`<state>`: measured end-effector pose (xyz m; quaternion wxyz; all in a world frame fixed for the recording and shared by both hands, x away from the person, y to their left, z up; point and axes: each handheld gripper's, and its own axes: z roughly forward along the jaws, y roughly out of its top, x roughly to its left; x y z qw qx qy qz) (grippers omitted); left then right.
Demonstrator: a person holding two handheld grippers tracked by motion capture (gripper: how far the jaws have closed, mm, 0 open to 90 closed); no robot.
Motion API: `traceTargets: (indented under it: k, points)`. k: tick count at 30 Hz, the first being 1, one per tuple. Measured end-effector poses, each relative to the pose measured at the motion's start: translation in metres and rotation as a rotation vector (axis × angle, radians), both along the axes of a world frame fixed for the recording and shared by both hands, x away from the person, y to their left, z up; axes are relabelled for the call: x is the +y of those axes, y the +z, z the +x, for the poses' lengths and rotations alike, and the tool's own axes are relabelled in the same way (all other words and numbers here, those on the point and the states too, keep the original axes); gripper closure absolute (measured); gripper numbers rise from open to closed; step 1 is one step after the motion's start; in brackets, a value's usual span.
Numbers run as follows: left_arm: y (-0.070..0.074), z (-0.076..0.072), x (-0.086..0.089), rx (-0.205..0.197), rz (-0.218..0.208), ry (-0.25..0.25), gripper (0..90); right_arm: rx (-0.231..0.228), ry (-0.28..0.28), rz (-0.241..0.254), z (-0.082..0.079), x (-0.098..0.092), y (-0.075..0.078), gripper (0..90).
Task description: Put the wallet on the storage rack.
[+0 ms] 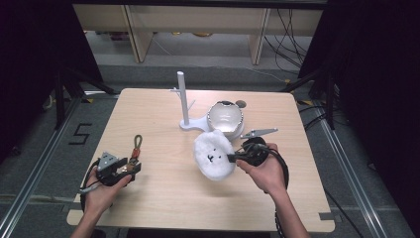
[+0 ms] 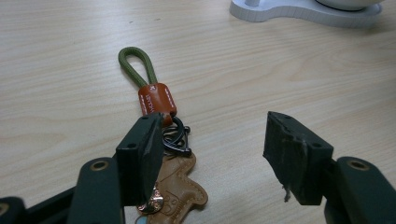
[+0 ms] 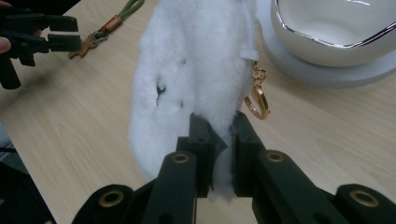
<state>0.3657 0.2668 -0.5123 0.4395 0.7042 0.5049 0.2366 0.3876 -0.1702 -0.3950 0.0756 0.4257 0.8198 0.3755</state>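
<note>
The right claw (image 3: 218,135) pinches the fluffy white pouch (image 3: 187,70), standing it on edge, gold clip (image 3: 258,100) hanging down. The left claw (image 2: 210,149) is spread wide over the key strap (image 2: 156,100), which lies flat with its green loop pointing away.

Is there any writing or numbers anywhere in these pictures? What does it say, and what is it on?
"5": black mark on the grey floor left of the table.
White lettering on the orange-brown sleeve of the green-looped keychain: too small and blurred to read.
Stamped marks on the tan leather charm of that keychain: too faint to read.
White furry pouch: a small stitched face, no words.
White bowl and white stand: no writing visible.
</note>
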Motion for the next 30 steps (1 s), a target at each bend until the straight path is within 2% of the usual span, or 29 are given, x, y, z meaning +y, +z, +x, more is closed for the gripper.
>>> traceTargets:
  k: [1,4,5,6,9,12,13,14,16,17,21,22,25,26,27,30]
  points:
    - [0.000,0.000,0.000,0.002,0.001,0.001,37.0,0.046,-0.050,0.028,-0.003,0.002,0.002,82.5]
    - [0.000,0.000,0.000,0.002,0.003,0.003,36.9,0.066,-0.051,0.027,-0.003,0.000,0.005,82.5]
    - [0.000,0.000,0.000,0.004,0.003,0.005,36.9,-0.011,-0.028,0.017,0.001,-0.003,0.004,82.5]
    - [0.000,0.000,0.000,0.003,0.003,0.003,36.9,-0.028,-0.034,0.024,0.002,-0.003,0.004,82.5]
    - [0.000,0.000,0.000,0.003,0.005,0.002,36.9,-0.002,-0.052,0.037,0.001,-0.003,0.005,82.5]
    - [-0.001,0.001,0.000,0.000,0.001,0.000,36.9,-0.010,-0.066,0.036,0.002,-0.005,0.007,82.5]
    - [-0.001,0.001,0.000,-0.001,0.000,0.002,36.9,0.002,-0.060,0.043,0.002,-0.006,0.009,82.5]
    - [-0.001,0.001,0.000,-0.001,0.000,0.002,36.9,-0.010,-0.060,0.040,0.003,-0.006,0.009,82.5]
    - [-0.001,0.001,0.001,-0.001,0.002,0.004,36.9,-0.005,-0.071,0.043,0.002,-0.006,0.010,82.5]
    - [0.000,0.000,0.001,0.001,0.005,0.006,36.9,-0.024,-0.079,0.047,0.004,-0.006,0.010,82.5]
    - [0.000,0.000,0.001,0.000,0.003,0.008,36.9,-0.020,-0.084,0.042,0.005,-0.009,0.013,82.5]
    - [0.000,0.000,0.001,0.000,0.003,0.008,36.9,-0.043,-0.072,0.050,0.006,-0.010,0.012,82.5]
    - [0.000,0.000,0.001,-0.001,0.002,0.009,36.9,-0.051,-0.072,0.056,0.007,-0.010,0.012,82.5]
    - [0.000,0.000,0.001,-0.001,0.003,0.009,36.9,-0.041,-0.092,0.057,0.006,-0.010,0.014,82.5]
    - [-0.001,0.000,0.001,-0.003,-0.001,0.007,36.9,-0.059,-0.089,0.061,0.007,-0.011,0.014,82.4]
    - [-0.001,0.000,0.001,-0.002,-0.002,0.006,36.9,-0.075,-0.084,0.070,0.009,-0.012,0.014,82.5]
